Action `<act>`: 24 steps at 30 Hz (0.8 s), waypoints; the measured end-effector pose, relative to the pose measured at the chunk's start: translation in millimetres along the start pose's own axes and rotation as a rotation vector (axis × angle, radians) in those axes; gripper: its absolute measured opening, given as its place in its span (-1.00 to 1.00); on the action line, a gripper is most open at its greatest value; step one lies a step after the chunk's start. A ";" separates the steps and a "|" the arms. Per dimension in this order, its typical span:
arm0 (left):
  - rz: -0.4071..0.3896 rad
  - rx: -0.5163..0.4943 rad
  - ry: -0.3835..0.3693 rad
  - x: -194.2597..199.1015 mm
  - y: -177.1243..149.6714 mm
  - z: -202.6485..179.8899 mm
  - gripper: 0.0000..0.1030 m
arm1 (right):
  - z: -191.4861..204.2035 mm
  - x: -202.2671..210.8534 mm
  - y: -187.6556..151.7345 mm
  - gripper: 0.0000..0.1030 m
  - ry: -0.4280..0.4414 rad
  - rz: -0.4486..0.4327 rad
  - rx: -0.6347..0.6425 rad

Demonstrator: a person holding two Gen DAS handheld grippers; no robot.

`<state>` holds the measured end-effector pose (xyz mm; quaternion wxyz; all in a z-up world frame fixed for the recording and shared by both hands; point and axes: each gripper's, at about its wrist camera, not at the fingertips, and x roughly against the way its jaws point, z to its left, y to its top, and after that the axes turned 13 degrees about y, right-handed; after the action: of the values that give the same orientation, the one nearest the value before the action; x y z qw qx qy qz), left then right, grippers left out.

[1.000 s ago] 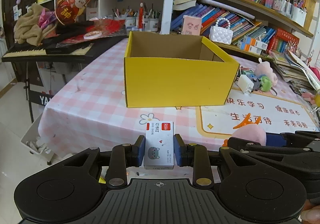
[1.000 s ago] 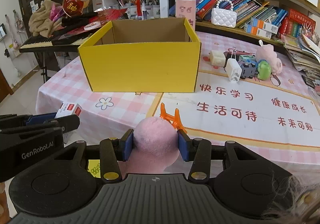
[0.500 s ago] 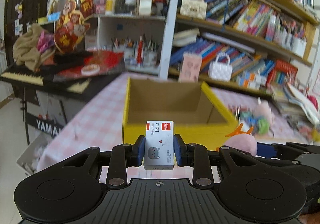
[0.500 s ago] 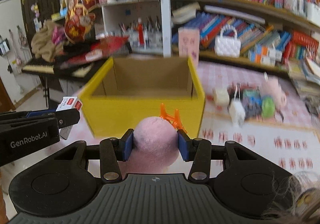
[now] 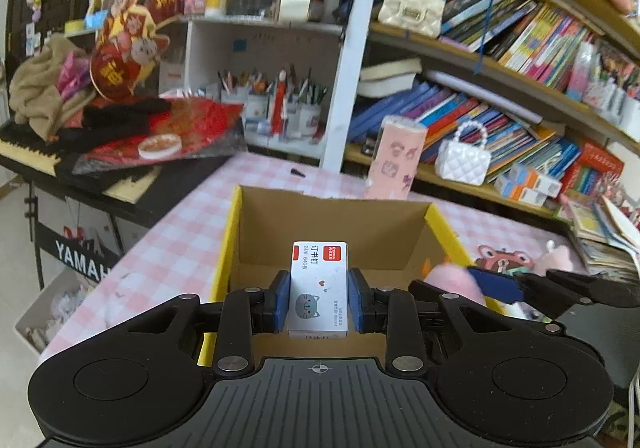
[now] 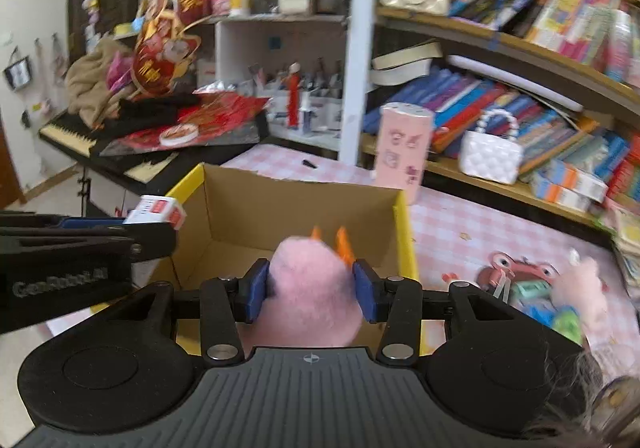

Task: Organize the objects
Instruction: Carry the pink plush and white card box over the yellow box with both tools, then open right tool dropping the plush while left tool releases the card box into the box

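Note:
My left gripper (image 5: 319, 298) is shut on a small white staple box (image 5: 319, 288) with a red label and a cat drawing, held over the open yellow cardboard box (image 5: 236, 232). My right gripper (image 6: 311, 288) is shut on a pink plush toy (image 6: 310, 296) with orange feet, held over the same yellow box (image 6: 404, 236). The staple box (image 6: 158, 210) and left gripper show at the left of the right wrist view. The pink plush (image 5: 450, 282) shows at the right of the left wrist view. The box's inside looks bare.
The box stands on a pink checked tablecloth (image 5: 180, 232). Small toys (image 6: 560, 296) lie to its right. A pink patterned carton (image 6: 404, 144) stands behind the box. Bookshelves (image 5: 500, 88) fill the back; a keyboard piled with clutter (image 5: 80, 144) stands left.
Both grippers have risen and moved forward from in front of the yellow box to above its opening, each still holding its object.

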<state>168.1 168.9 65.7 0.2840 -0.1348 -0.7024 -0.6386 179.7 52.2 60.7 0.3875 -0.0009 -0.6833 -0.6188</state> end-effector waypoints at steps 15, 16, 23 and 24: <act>0.154 -0.067 0.069 -78.4 -5.2 -21.0 -0.40 | -38.1 -81.0 -2.7 -0.64 0.070 0.201 0.082; 0.155 -0.079 0.078 -79.9 -5.4 -22.7 -0.37 | -38.6 -82.1 -3.6 -0.64 0.070 0.208 0.079; 0.071 -0.036 0.065 -61.2 4.4 -19.0 0.12 | -41.0 -65.8 0.6 -0.63 0.066 0.161 0.059; 0.051 -0.023 0.056 -55.5 6.6 -17.8 0.12 | -41.7 -61.6 2.1 -0.63 0.066 0.152 0.048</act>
<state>220.4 162.1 39.9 0.3184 -0.1379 -0.6830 -0.6428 245.8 46.8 27.1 0.4555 -0.0228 -0.6829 -0.5706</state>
